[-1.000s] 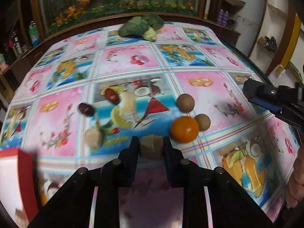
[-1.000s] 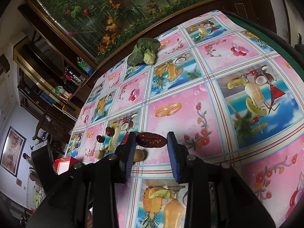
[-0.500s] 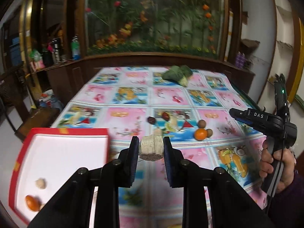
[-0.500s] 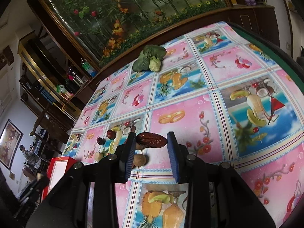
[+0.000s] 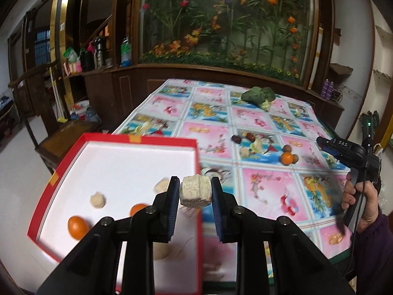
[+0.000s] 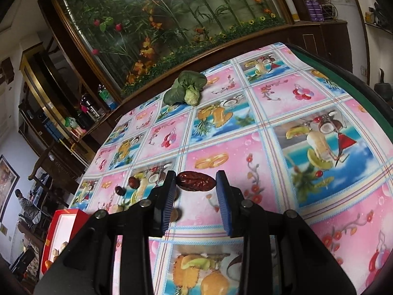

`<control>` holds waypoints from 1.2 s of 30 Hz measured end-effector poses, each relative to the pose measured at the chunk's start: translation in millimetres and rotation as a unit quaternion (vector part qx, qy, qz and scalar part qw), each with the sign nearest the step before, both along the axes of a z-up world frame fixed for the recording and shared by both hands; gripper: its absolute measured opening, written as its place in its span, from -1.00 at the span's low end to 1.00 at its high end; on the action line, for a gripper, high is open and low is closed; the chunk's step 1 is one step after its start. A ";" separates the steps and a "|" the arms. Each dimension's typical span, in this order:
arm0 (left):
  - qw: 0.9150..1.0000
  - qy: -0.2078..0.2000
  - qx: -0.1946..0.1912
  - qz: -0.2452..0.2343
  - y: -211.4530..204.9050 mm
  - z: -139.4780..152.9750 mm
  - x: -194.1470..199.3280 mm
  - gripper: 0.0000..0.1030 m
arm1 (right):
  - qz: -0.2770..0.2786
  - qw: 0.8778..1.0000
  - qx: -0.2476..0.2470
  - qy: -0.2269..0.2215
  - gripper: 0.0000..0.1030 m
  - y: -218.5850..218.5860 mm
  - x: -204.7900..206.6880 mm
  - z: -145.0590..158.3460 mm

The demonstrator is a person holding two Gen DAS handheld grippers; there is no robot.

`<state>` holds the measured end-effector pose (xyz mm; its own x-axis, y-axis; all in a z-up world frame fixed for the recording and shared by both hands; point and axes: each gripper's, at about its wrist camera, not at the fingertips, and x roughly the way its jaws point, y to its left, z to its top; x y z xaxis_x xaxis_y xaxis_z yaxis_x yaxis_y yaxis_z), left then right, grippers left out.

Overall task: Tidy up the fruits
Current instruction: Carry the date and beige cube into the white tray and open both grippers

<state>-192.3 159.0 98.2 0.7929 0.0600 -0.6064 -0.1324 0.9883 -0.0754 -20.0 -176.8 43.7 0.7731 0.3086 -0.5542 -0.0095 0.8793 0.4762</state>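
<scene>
Our left gripper (image 5: 195, 191) clamps a pale chunk (image 5: 195, 191) above the red tray's (image 5: 137, 138) right edge. Our right gripper (image 6: 196, 181) pinches a brown date (image 6: 196, 181) over the table (image 6: 282, 93); fruits (image 5: 287, 158) lie mid-table.

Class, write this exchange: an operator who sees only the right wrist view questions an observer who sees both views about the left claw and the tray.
Operator: My right claw holds a date. What does the left claw hold?
Observer: A pale ribbed chunk, gripped between its pads.
Operator: Where is it relative to the red tray?
Observer: It hangs over the tray's right rim, not yet released.
</scene>
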 end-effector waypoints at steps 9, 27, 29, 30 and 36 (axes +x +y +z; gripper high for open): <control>0.997 -0.013 -0.009 0.071 65.0 1.3 -29.9 -0.53 | 0.119 0.993 -0.003 -0.012 -0.32 102.5 -33.9 8.0; 0.996 0.025 0.028 0.086 84.3 -36.5 -34.0 -0.53 | 0.377 0.924 -0.062 -0.011 -0.32 312.3 -103.0 -5.3; 0.995 0.030 0.030 0.087 84.6 -39.4 -31.9 -0.53 | 0.380 0.923 -0.057 0.001 -0.32 312.1 -100.5 -10.8; 0.995 0.032 0.029 0.087 84.6 -40.8 -32.1 -0.53 | 0.380 0.923 -0.056 0.005 -0.32 313.6 -97.8 -13.3; 0.994 0.045 0.032 0.092 86.4 -46.1 -32.2 -0.52 | 0.377 0.924 -0.065 0.004 -0.31 315.1 -97.2 -16.2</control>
<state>-224.5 245.4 52.1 0.7082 0.2395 -0.6641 -0.3140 0.9494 0.0076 -117.2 138.3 27.5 0.3618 0.6876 -0.6295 -0.6391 0.6746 0.3695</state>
